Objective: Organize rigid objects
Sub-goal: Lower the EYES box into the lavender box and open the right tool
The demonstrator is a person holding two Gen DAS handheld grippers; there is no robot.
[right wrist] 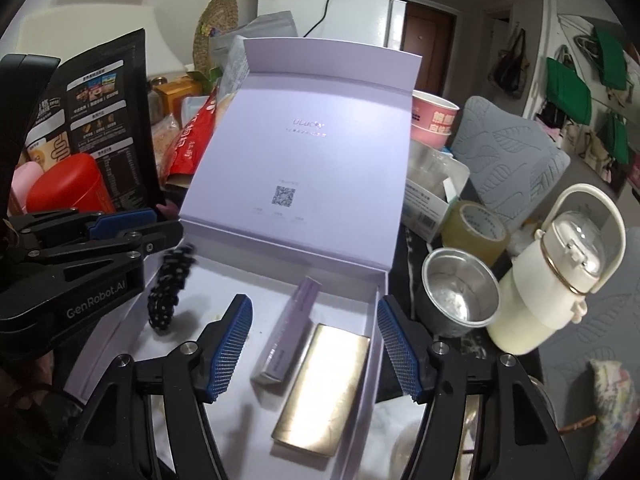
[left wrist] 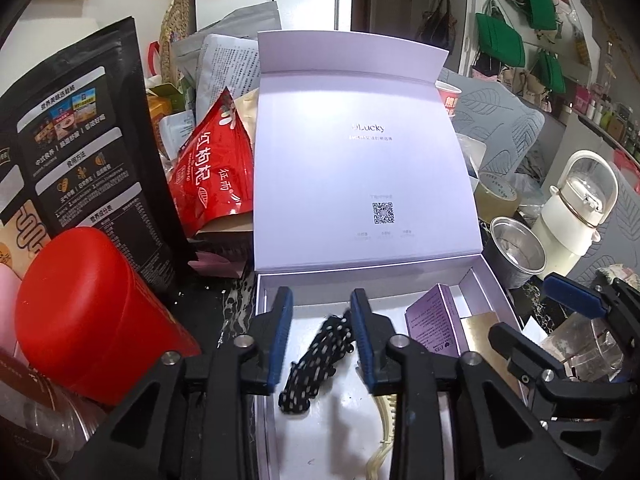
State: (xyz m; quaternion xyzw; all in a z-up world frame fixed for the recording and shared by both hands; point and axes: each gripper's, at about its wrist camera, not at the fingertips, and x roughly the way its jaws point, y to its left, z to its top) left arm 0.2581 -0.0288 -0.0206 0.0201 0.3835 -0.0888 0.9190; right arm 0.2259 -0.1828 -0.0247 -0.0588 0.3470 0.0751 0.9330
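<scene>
Inside the open box (right wrist: 382, 300) lie a spotted cord (left wrist: 316, 360), purple carton (right wrist: 288, 336) and gold case (right wrist: 324, 388). Left gripper (left wrist: 320, 336) released above the cord; right gripper (right wrist: 316, 352) open over carton. Beside the box: red tin (left wrist: 92, 320), steel cup (right wrist: 460, 292).

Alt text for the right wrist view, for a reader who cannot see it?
An open lilac box holds a purple carton, a gold case and a black dotted hair tie. The open right gripper hovers over the carton and case; the left gripper is above the hair tie.
</scene>
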